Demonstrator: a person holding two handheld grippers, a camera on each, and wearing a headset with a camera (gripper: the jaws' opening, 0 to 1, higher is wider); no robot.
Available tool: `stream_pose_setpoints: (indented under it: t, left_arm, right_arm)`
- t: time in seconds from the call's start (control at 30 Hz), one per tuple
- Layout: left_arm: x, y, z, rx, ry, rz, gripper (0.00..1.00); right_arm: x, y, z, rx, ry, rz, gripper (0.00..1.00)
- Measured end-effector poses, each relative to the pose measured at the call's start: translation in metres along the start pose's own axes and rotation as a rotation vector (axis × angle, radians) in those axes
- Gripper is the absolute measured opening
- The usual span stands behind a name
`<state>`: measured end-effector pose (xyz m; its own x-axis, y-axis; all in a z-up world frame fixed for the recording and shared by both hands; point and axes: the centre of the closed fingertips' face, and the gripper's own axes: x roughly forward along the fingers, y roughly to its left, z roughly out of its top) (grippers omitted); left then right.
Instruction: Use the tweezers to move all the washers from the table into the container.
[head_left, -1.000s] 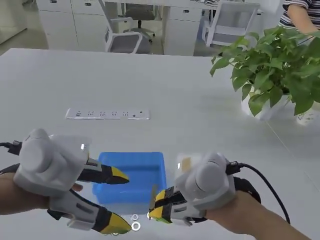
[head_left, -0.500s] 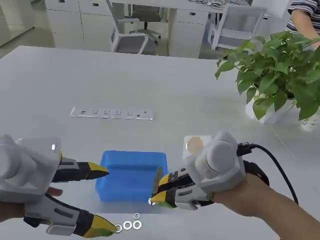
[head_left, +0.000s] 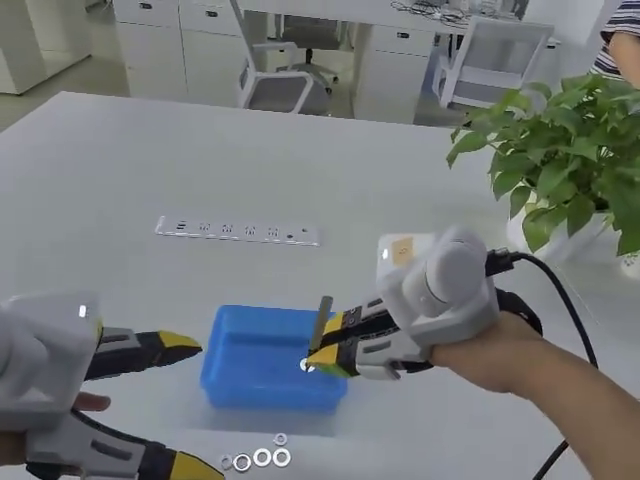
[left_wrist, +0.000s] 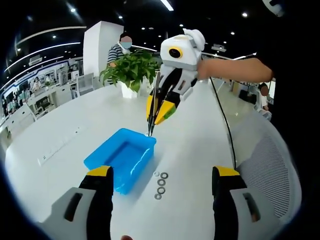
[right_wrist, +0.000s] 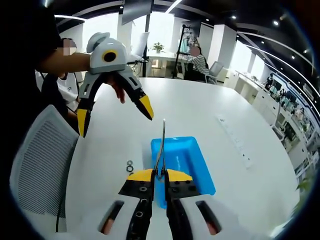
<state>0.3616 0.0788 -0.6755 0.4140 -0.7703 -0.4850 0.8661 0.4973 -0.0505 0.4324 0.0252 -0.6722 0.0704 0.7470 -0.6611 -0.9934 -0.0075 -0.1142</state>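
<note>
A blue container (head_left: 262, 352) stands on the white table, also seen as a blue tray (left_wrist: 121, 157) (right_wrist: 183, 166). My right gripper (head_left: 327, 350) (right_wrist: 160, 175) is shut on the tweezers (head_left: 318, 335) (right_wrist: 161, 142), whose tips hang over the container's right part. A small pale ring shows at the tips (head_left: 307, 366). Several washers (head_left: 258, 458) (left_wrist: 160, 183) (right_wrist: 129, 166) lie on the table just in front of the container. My left gripper (head_left: 200, 405) (left_wrist: 163, 171) is open, left of the container, above the washers, holding nothing.
A white power strip (head_left: 237, 231) lies behind the container. A potted green plant (head_left: 560, 150) stands at the right, and a black cable (head_left: 560, 300) trails from the right gripper. Office chairs (head_left: 285, 75) and desks are beyond the far edge.
My right gripper has carried the tweezers from the washers at the container's front edge up and over the container. The left gripper has drifted left and lower in the view.
</note>
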Motion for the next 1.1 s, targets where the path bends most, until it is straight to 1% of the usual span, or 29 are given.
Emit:
stream_pose_setpoints:
  t: [0.13,0.27,0.4,0.53,0.67,0.83,1.1]
  left_arm:
    - [-0.003,0.000,-0.001,-0.015,-0.009,0.022,0.92]
    - [-0.005,-0.001,-0.003,-0.024,-0.015,0.030,0.96]
    - [-0.007,-0.002,-0.003,-0.034,-0.021,0.043,0.99]
    - [-0.009,-0.001,-0.003,-0.047,-0.030,0.054,0.99]
    - [-0.009,-0.001,-0.003,-0.049,-0.041,0.065,0.99]
    - [-0.009,-0.001,-0.005,-0.055,-0.039,0.071,0.99]
    - [-0.012,0.004,-0.004,-0.063,-0.050,0.079,0.99]
  right_arm:
    - [0.002,-0.011,0.003,-0.012,-0.007,-0.009,0.08]
    - [0.005,-0.021,0.004,-0.015,-0.018,-0.018,0.09]
    - [0.011,-0.027,0.002,-0.023,-0.017,-0.021,0.09]
    - [0.017,-0.031,-0.002,-0.017,-0.018,-0.012,0.09]
    - [0.025,-0.036,-0.009,-0.016,-0.004,-0.005,0.09]
    - [0.036,-0.040,-0.019,-0.010,0.010,0.008,0.09]
    - [0.051,-0.041,-0.034,-0.019,0.019,0.035,0.09]
